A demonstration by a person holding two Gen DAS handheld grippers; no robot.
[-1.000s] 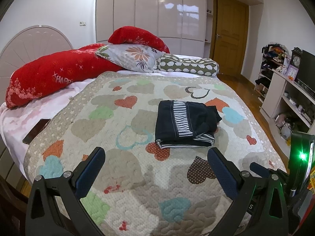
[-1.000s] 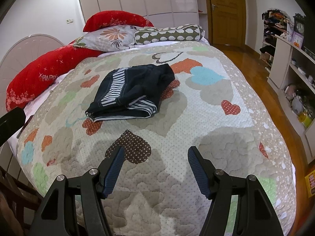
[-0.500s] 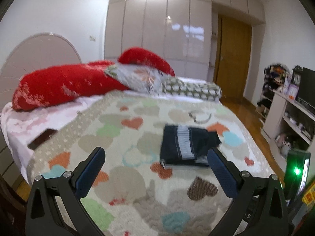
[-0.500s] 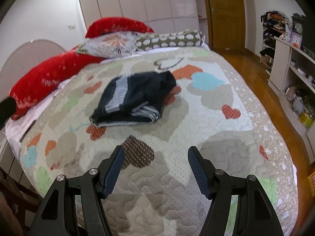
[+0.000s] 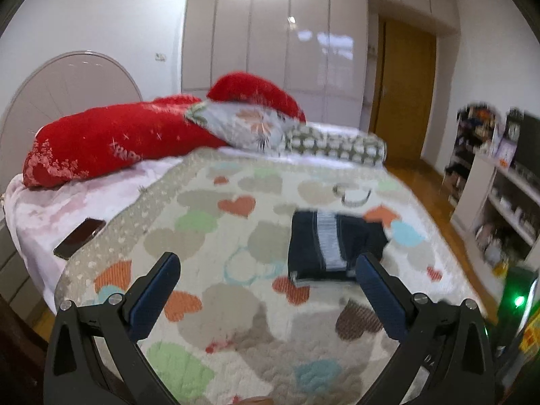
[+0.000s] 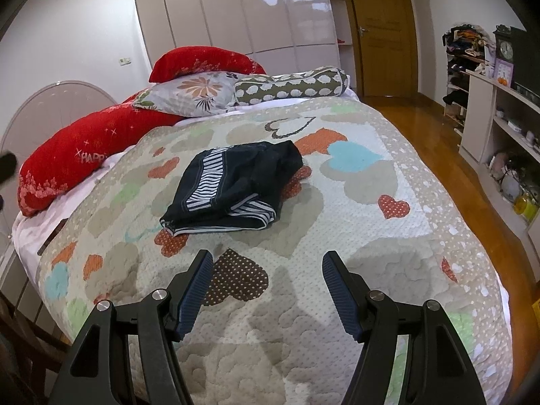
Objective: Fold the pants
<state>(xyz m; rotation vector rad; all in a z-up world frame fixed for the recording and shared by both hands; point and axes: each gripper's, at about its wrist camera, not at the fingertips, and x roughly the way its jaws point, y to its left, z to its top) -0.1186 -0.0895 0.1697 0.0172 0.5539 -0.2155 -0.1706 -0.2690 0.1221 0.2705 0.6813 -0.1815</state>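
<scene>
- Our left claw (image 5: 268,270) hangs released above the quilt (image 5: 236,320), its two blue pads (image 5: 153,293) spread wide with nothing between them.
- Our right claw (image 6: 267,268) is released too, jaws apart over a brown dotted heart on the quilt (image 6: 371,202), grasping nothing.
- Ahead of both claws we see the pants (image 6: 233,185), folded into a dark, squarish bundle that lies flat on the quilt, well apart from either claw.
- A striped black-and-white band runs across the top of the pants (image 5: 332,243) (in the left view the picture is blurred, so we only make out a pale strip), and striped edges show at the near side of the bundle.
- In the left view the right-hand pad overlaps the near corner of the pants in the picture; we cannot tell any contact there, and the right view shows the bundle lying free.
- Beyond the pants, at the head of the bed, lie red pillows (image 6: 84,158), a floral pillow (image 6: 192,92) and a dotted bolster (image 6: 290,84).
- A dark phone (image 5: 79,238) rests on the pink sheet at the bed's left edge.
- A wooden door (image 6: 384,33) and shelves (image 6: 499,118) stand to the right.
</scene>
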